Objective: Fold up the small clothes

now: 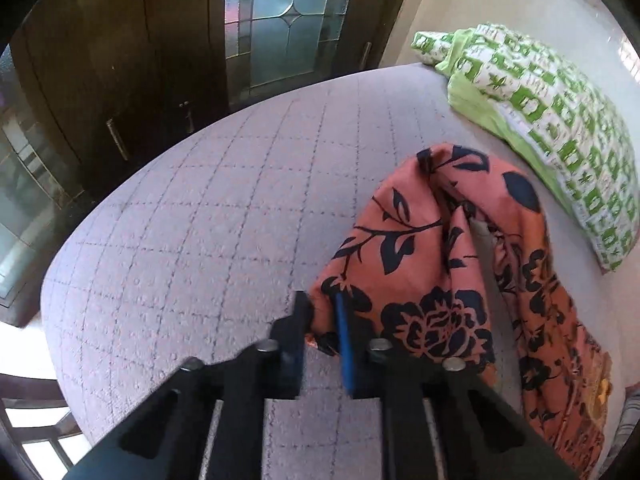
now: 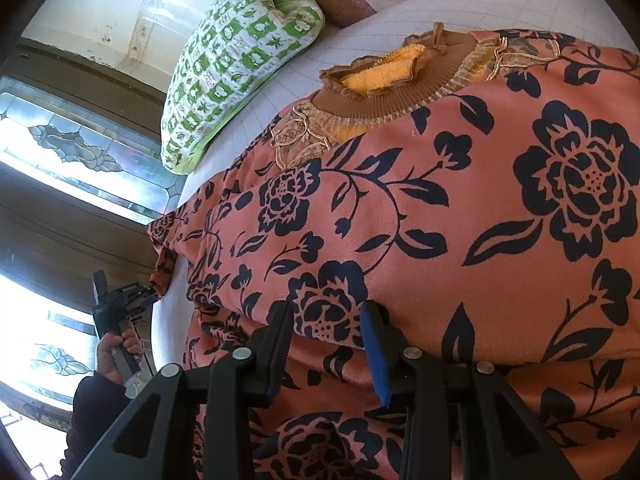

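My left gripper [image 1: 320, 320] has a corner of the orange floral garment [image 1: 432, 280] between its pads — the jaws drawn in close on the cloth, pinching it. That corner hangs lifted off the bed [image 1: 200, 220], and the fabric runs back from it in a twisted fold toward the bed's right side. To the left of my left tongs the grey checked bed cover lies bare all the way out to its curved far edge, wide room on that side. Past that edge stands a dark wooden door with leaded glass [image 1: 288, 20].

My right gripper [image 2: 328, 328] sits low on the same garment [image 2: 460, 220], jaws partly apart with a raised fold of the printed cloth between the pads; whether they truly press it I cannot tell. The garment spreads broad in front of this gripper, its brown ribbed neckline [image 2: 400, 96] with a yellow lining toward the far side. Just beyond the garment, near the bed's far corner, lies a green-and-white patterned pillow [image 2: 240, 60] — close to the cloth but apart from it.

In the right wrist view my left hand [image 2: 116, 352] grips its tool off the bed's left edge, a strip of cloth reaching to its tip.
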### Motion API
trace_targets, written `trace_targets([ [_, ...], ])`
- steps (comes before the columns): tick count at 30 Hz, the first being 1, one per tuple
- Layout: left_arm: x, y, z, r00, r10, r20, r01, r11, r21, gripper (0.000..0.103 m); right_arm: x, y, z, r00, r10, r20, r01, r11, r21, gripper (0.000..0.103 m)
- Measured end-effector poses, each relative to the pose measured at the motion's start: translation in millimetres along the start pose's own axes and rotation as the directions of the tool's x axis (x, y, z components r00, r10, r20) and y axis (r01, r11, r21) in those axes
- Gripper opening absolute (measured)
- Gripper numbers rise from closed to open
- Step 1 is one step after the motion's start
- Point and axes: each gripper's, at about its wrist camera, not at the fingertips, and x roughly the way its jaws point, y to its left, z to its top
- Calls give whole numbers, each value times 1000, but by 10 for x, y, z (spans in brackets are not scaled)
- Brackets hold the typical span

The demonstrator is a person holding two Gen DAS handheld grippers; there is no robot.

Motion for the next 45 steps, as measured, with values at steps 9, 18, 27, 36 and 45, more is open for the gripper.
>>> trace_targets([
  [9, -739, -524, 147, 984, -146, 101, 130, 979, 155, 5, -32, 55, 9, 999, -34, 12, 34, 999, -38, 38],
  [18, -1898, -1747, -52, 932, -331, 148, 237, 866, 441, 5, -196, 157, 32, 995, -68, 77, 75, 993, -96, 38],
  [27, -2621, -3411, -892, 868, -493, -66, 405, 624, 668, 5, -494, 102, 97, 988, -23, 154, 37, 996, -86, 38],
  [36, -2865, -4377, -1661, 723, -601, -342, 631, 370, 682, 50, -917, -484, 254, 968, -17, 249, -9, 995, 104, 54],
  [45, -2205, -3818, -1144, 850, -506, -144, 461, 585, 667, 63, -1185, -1036, 365, 939, 81, 335, -190, 933, 305, 69],
])
